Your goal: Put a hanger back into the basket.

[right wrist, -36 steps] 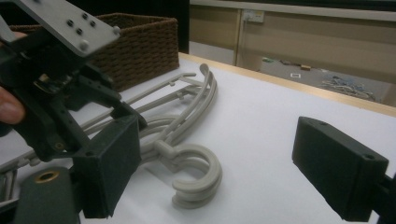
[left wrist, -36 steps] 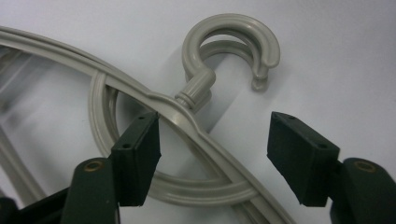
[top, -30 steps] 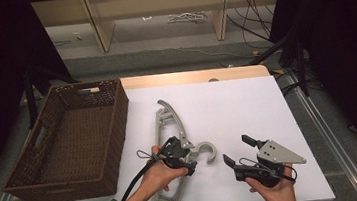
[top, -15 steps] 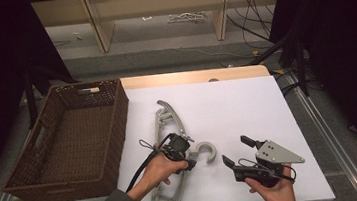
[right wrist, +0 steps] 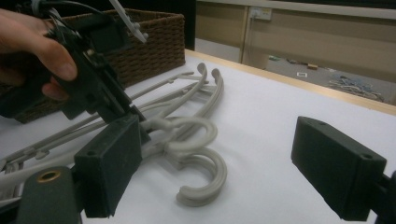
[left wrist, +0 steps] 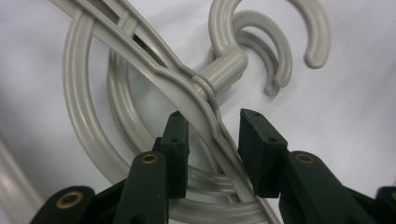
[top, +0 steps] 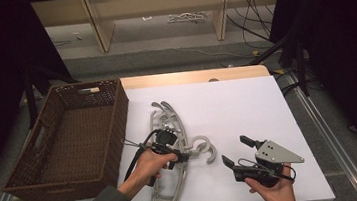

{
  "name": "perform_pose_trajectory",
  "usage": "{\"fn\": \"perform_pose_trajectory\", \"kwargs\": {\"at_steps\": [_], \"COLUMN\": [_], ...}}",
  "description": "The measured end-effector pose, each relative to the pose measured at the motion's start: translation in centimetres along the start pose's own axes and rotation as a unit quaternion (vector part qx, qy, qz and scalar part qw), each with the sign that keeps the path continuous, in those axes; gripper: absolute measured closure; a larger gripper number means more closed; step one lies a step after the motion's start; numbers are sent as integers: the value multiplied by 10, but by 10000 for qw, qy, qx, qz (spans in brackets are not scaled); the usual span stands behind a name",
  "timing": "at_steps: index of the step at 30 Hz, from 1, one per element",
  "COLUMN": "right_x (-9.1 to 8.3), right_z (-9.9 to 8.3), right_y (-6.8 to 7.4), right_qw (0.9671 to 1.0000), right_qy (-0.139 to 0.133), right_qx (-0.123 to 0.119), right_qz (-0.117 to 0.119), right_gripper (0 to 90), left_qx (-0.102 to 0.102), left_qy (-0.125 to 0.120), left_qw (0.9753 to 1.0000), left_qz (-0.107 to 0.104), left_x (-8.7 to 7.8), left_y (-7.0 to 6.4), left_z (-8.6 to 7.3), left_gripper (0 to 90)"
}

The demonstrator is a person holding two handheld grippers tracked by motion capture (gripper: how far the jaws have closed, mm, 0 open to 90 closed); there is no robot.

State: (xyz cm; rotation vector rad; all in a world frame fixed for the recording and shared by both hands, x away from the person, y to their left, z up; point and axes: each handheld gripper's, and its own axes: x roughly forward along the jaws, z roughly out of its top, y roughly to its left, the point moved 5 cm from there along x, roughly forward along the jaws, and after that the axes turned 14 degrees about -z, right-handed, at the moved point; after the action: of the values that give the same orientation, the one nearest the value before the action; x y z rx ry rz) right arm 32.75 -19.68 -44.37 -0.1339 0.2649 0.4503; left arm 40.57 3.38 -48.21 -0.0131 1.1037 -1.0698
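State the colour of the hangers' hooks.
Pale grey hooks, clearest in the left gripper view.

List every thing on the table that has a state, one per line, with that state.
left gripper: open, jaws either side of the top hanger's bar, not clamped
right gripper: open, holding nothing
hangers: two stacked flat on the table, hooks overlapping
wicker basket: upright; inside looks empty

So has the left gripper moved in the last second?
Barely: the left gripper stays over the hangers, the same distance from the basket, jaws open astride the top hanger's bar.
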Motion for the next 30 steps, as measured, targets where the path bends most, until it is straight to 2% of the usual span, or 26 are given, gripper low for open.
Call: {"fn": "perform_pose_trajectory", "kwargs": {"at_steps": [1,2,3,4,5,6,7,8,9,10,12,14,15,16,17,18,19,20,22,23,26,27,28,29,30], "right_x": [0,0,0,1,1,1,1,1,1,1,2,3,0,0,3,2,2,2,3,2,3,3,3,3,2], "right_z": [0,0,0,0,0,-1,-1,-1,-1,-1,-1,-1,-2,-2,-2,-3,-3,-3,-3,-3,-3,-3,-4,-4,-4], "right_y": [0,0,0,0,0,0,0,0,1,1,1,2,0,0,2,2,1,1,1,1,1,1,1,1,1], "right_qw": [10000,10000,10000,10000,10000,10000,10000,10000,10000,10000,10000,10000,9999,9999,10000,10000,10000,10000,10000,9999,10000,10000,9999,9999,9999], "right_qy": [5,2,2,-26,-20,-9,0,0,21,20,8,-34,107,107,-8,48,47,47,71,99,87,80,98,109,120], "right_qx": [-7,-8,-8,2,-1,3,6,6,14,6,20,30,-49,-49,25,10,-9,-9,-27,-47,-23,-36,-41,-35,-40], "right_qz": [1,-1,-1,-19,-5,3,0,0,42,19,65,65,-11,-11,40,29,3,3,16,31,14,10,22,22,31], "right_gripper": [171,171,171,171,172,172,172,172,172,172,172,172,172,172,172,172,172,172,172,173,173,173,173,173,173], "left_qx": [-73,-73,-150,-310,-310,-395,-424,-424,-553,-568,-555,-657,-722,-722,-746,-838,-860,-860,-856,-877,-854,-887,-845,-853,-848], "left_qy": [-108,-108,-161,-299,-299,-377,-512,-512,-849,-855,-831,-1010,-1099,-1099,-1147,-1261,-1303,-1303,-1309,-1375,-1422,-1481,-1429,-1473,-1484], "left_qw": [9999,9999,9997,9989,9989,9983,9977,9977,9948,9947,9950,9927,9913,9913,9905,9883,9875,9875,9870,9860,9852,9841,9853,9845,9845], "left_qz": [-46,-46,-115,-169,-169,-185,-151,-151,-65,-24,6,49,71,71,104,162,196,196,361,359,435,430,393,435,389], "left_x": [-8,-8,-12,-20,-20,-25,-36,-36,-47,-55,-58,-69,-80,-80,-86,-92,-94,-94,-100,-102,-109,-111,-114,-115,-117], "left_y": [-1,-1,0,3,3,3,4,4,5,7,9,14,19,19,22,25,27,27,31,32,31,30,29,29,28], "left_z": [0,0,-1,-2,-2,-4,-7,-7,-8,-11,-13,-17,-22,-22,-24,-27,-29,-29,-35,-36,-37,-37,-37,-37,-37], "left_gripper": [653,655,655,665,669,675,683,694,711,721,729,735,744,746,746,755,763,771,789,799,810,810,810,809,809]}}
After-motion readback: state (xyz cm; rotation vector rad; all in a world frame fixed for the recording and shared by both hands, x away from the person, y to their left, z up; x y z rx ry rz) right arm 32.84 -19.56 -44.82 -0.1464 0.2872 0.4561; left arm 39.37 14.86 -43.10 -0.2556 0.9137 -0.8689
